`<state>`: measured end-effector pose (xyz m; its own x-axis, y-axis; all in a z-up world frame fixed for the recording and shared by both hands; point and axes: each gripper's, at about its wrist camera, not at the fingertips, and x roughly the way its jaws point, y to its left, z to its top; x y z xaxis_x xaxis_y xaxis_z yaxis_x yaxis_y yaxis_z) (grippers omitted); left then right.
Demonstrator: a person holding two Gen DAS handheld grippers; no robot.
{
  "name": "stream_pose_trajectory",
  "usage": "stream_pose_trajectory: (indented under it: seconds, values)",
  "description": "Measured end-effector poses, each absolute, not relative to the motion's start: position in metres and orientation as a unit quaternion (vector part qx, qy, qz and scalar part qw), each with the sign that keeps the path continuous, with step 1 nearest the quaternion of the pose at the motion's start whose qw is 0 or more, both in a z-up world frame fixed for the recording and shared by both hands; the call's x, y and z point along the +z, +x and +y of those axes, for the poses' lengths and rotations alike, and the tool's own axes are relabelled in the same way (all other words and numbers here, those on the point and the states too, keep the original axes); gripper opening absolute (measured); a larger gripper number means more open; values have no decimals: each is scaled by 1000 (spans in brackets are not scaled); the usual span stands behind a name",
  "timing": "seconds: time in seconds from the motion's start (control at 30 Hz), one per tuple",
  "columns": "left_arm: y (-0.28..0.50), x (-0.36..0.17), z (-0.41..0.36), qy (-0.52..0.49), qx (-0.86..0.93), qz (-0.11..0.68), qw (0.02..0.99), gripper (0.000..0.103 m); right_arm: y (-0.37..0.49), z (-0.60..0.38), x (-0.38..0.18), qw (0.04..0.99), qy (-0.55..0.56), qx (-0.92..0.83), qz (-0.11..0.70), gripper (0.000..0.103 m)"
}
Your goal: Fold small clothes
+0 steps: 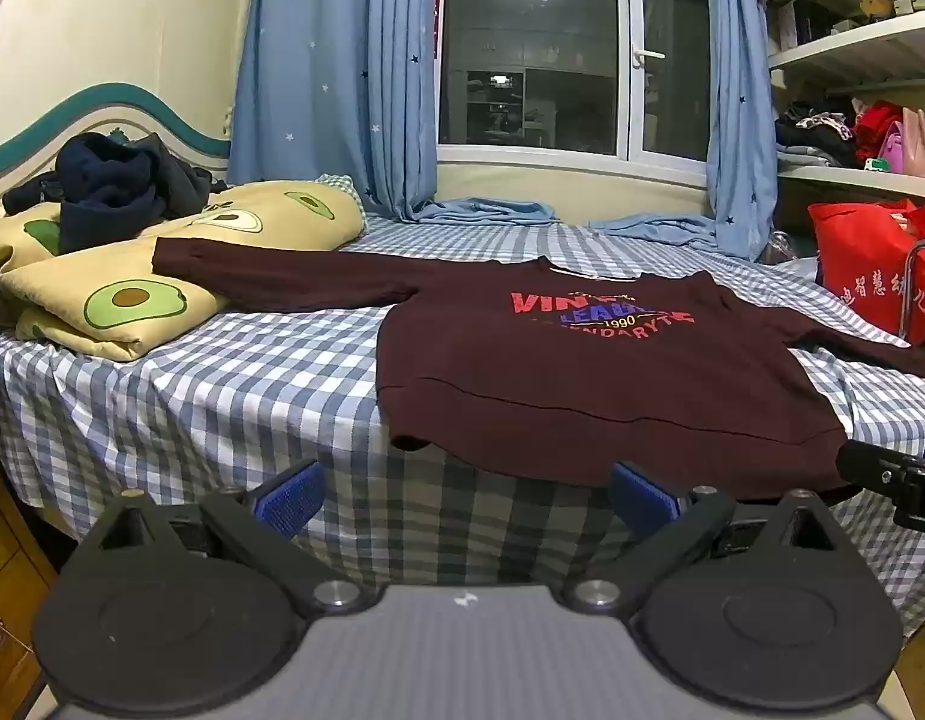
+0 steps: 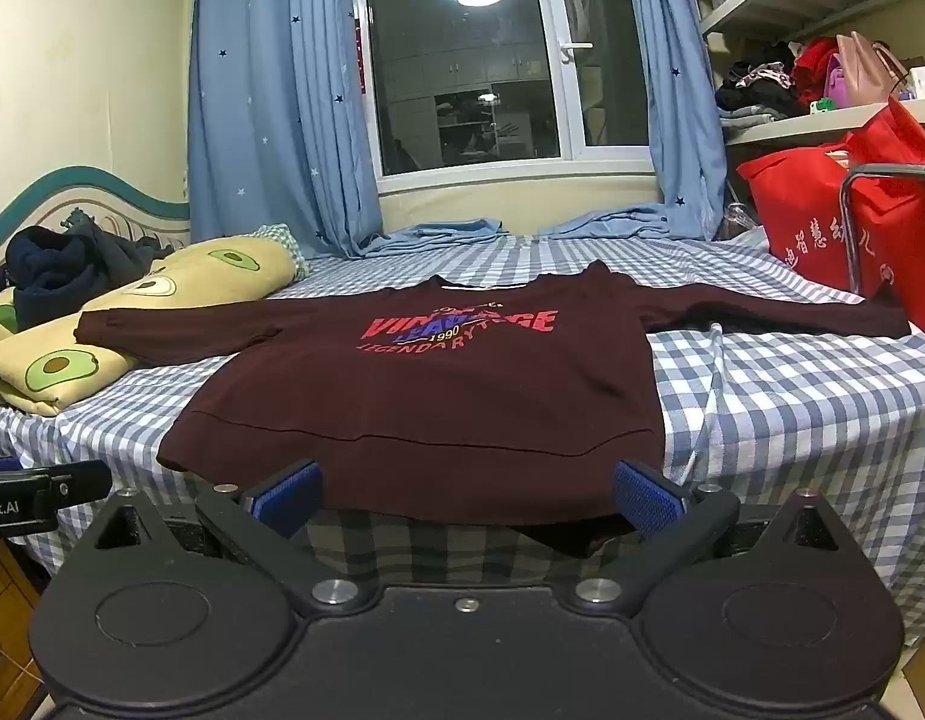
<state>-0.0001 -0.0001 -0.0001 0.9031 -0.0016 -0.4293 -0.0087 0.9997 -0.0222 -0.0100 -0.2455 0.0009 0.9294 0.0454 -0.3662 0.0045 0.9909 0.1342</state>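
A dark maroon long-sleeved sweatshirt (image 1: 582, 384) with red and purple lettering lies flat on the blue-and-white checked bed (image 1: 252, 372), sleeves spread out, hem hanging over the near edge. It also shows in the right wrist view (image 2: 426, 396). My left gripper (image 1: 465, 501) is open and empty, just in front of the hem's left part. My right gripper (image 2: 465, 498) is open and empty, its blue pads (image 2: 645, 501) at either side of the hem's right part. The right gripper's body (image 1: 894, 480) shows at the left wrist view's right edge.
Folded avocado-print bedding (image 1: 120, 294) with dark clothes (image 1: 114, 186) on top lies at the bed's left. A red bag (image 2: 846, 228) and a metal frame stand at the right. Blue curtains (image 2: 270, 108), a window and cluttered shelves (image 1: 852, 138) are behind.
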Motion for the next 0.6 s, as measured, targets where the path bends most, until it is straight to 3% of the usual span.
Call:
stream_pose_trajectory:
  seconds: [0.6]
  values:
    - [2, 0, -4, -10, 2, 224, 975, 102, -7, -244, 1, 980, 68, 9, 189, 103]
